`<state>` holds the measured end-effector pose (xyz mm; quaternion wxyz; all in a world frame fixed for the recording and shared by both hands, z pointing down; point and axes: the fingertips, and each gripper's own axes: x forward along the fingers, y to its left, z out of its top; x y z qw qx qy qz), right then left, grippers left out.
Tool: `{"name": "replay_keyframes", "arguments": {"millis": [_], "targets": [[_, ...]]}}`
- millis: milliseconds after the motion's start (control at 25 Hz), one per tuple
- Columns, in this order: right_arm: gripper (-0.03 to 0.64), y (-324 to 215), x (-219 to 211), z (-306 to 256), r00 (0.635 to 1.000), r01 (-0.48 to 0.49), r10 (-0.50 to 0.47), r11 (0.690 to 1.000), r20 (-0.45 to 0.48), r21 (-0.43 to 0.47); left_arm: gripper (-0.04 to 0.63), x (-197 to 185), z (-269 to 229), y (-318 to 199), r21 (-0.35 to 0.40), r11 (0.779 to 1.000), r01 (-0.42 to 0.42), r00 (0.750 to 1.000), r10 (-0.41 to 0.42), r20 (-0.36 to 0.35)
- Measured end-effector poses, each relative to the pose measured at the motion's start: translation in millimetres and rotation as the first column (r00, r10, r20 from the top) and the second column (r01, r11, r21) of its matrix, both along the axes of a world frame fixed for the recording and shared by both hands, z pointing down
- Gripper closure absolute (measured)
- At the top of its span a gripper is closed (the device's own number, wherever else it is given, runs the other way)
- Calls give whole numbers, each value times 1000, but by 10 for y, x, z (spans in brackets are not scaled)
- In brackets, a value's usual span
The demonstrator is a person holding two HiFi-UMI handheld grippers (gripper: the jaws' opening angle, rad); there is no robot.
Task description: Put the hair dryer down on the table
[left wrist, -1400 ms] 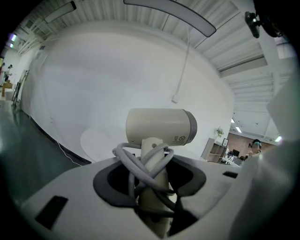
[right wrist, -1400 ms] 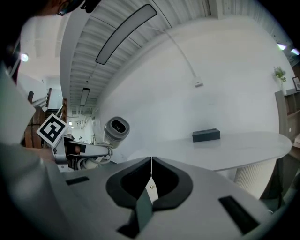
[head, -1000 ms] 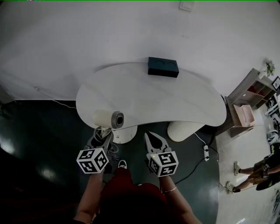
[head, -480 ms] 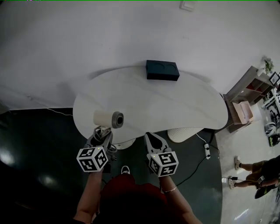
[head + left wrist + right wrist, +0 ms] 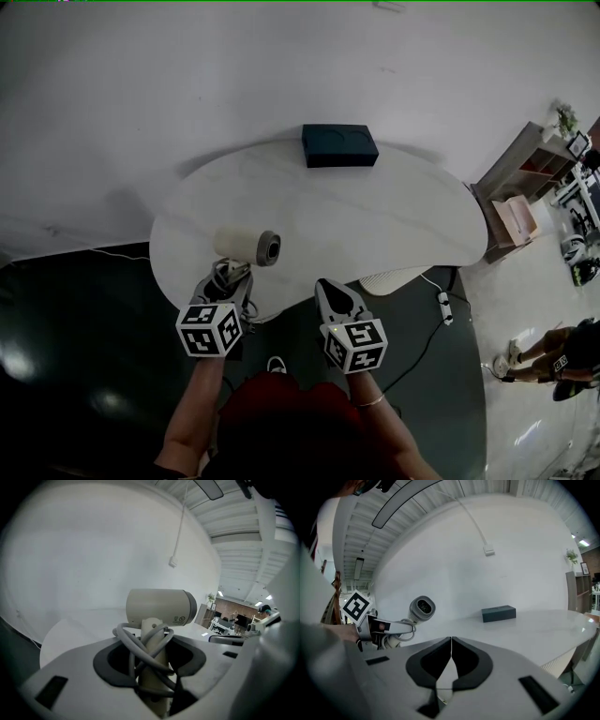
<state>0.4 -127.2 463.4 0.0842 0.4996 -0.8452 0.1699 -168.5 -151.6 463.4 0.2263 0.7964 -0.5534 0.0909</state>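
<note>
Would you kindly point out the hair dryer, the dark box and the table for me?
hair dryer [image 5: 157,605]: left gripper view, side of barrel.
dark box [image 5: 338,142]: head view, middle of top.
table [image 5: 384,220]: head view, bare tabletop.

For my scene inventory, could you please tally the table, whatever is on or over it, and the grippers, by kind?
Hair dryer: 1
Dark box: 1
Table: 1
Grippers: 2, the left gripper and the right gripper
Total: 5
</note>
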Motion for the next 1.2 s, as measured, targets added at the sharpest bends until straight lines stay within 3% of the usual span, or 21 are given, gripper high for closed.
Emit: {"name": "replay_keyframes", "arguments": {"millis": [320, 520, 920, 1200], "targets": [[601, -109, 59, 15, 997, -81, 81, 997, -17, -2, 385, 141, 38, -291, 4, 991, -131, 989, 130, 64], [601, -124, 212, 95, 991, -133, 133, 991, -20, -22, 385, 326, 152, -416, -38, 973, -226, 967, 229, 108], [601, -336, 497, 223, 982, -191, 190, 980, -13, -56, 385, 776, 430, -693, -117, 909, -400, 877, 417, 240], [601, -497, 645, 298, 978, -210, 210, 974, -12, -88, 385, 1067, 590, -914, -169, 853, -493, 806, 521, 282]]}}
